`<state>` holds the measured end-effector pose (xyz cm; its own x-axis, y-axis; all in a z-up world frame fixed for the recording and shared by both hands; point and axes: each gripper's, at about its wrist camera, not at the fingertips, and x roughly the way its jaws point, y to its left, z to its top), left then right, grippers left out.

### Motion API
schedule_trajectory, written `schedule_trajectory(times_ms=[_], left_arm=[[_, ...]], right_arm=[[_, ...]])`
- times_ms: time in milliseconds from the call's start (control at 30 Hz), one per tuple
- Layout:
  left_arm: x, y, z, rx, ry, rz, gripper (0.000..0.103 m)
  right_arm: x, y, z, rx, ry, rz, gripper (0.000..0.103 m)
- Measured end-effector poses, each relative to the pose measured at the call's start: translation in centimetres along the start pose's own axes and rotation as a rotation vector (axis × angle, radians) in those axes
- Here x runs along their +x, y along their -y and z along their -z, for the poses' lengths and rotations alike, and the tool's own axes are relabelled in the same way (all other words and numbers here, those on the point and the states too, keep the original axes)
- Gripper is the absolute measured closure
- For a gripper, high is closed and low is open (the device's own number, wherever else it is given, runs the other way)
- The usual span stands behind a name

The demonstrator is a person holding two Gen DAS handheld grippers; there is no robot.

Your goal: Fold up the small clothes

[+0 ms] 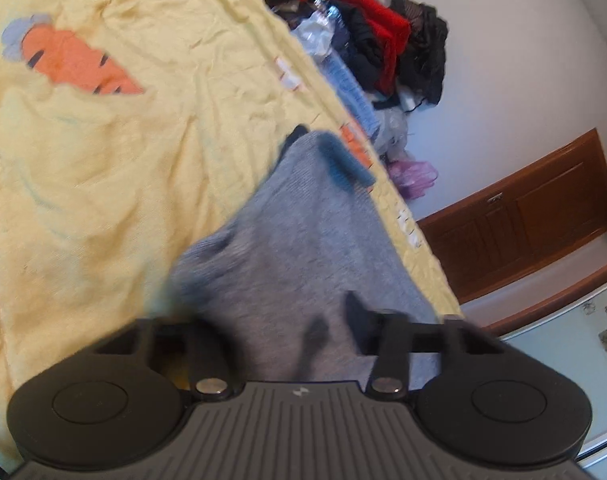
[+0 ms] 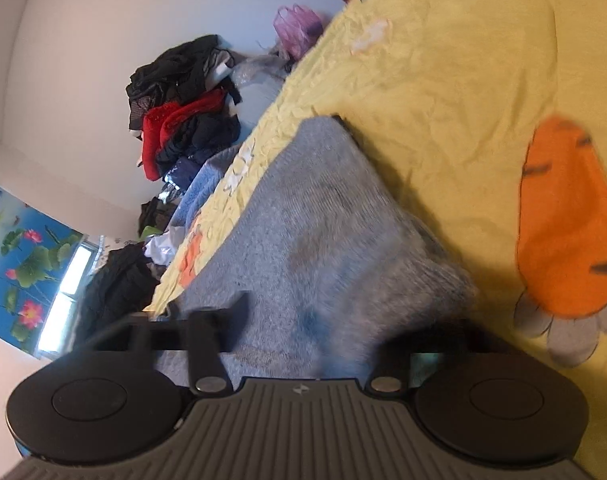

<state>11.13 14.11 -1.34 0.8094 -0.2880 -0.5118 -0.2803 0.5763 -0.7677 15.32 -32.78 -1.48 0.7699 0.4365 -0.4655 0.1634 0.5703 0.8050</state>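
Observation:
A small grey knitted garment (image 1: 303, 236) lies stretched over a yellow bedsheet (image 1: 103, 160) printed with carrots; its far end carries a teal cuff (image 1: 343, 160). My left gripper (image 1: 287, 320) is shut on the near edge of this garment. The cloth bunches over the jaws, hiding one finger, while the other finger (image 1: 355, 312) shows dark against the knit. In the right wrist view the same grey garment (image 2: 315, 216) runs away from my right gripper (image 2: 315, 320), which is shut on its near edge. One finger (image 2: 239, 308) is visible; the other is buried under cloth.
A heap of black and red clothes (image 1: 387, 40) and plastic bags sits past the bed's edge against the white wall, beside a purple bag (image 1: 413, 174). There is a brown wooden cabinet (image 1: 523, 220) at floor level. A blue flower poster (image 2: 19, 264) hangs by a window.

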Motion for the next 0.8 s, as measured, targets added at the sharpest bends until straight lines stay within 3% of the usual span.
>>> schedule_trajectory(times_ms=[67, 200, 467, 567, 667, 800], left_arm=[[0.0, -1.2, -0.1, -0.023, -0.003, -0.001, 0.094], [-0.4, -0.9, -0.5, 0.010, -0.004, -0.012, 0.097], [-6.3, 1.1, -1.6, 0.053, -0.010, 0.090, 0.099], [-10.3, 0.6, -0.6, 0.089, -0.029, 0.112, 0.098], [-14.4, -1.4, 1.3, 0.099, -0.074, 0.084, 0.098], [-17.2, -5.2, 4.3, 0.143, -0.176, -0.001, 0.098]], right_arm=[[0.5, 1.3, 0.2, 0.051, -0.026, -0.014, 0.087], [0.3, 1.3, 0.5, 0.017, -0.004, -0.042, 0.088], [-5.0, -1.8, 0.1, -0.044, 0.012, -0.195, 0.088], [-8.3, -1.6, 1.5, -0.058, -0.022, -0.231, 0.088], [-12.3, -0.2, 4.1, -0.055, -0.110, -0.248, 0.088], [-16.9, 2.1, 7.9, -0.084, -0.209, -0.170, 0.088]])
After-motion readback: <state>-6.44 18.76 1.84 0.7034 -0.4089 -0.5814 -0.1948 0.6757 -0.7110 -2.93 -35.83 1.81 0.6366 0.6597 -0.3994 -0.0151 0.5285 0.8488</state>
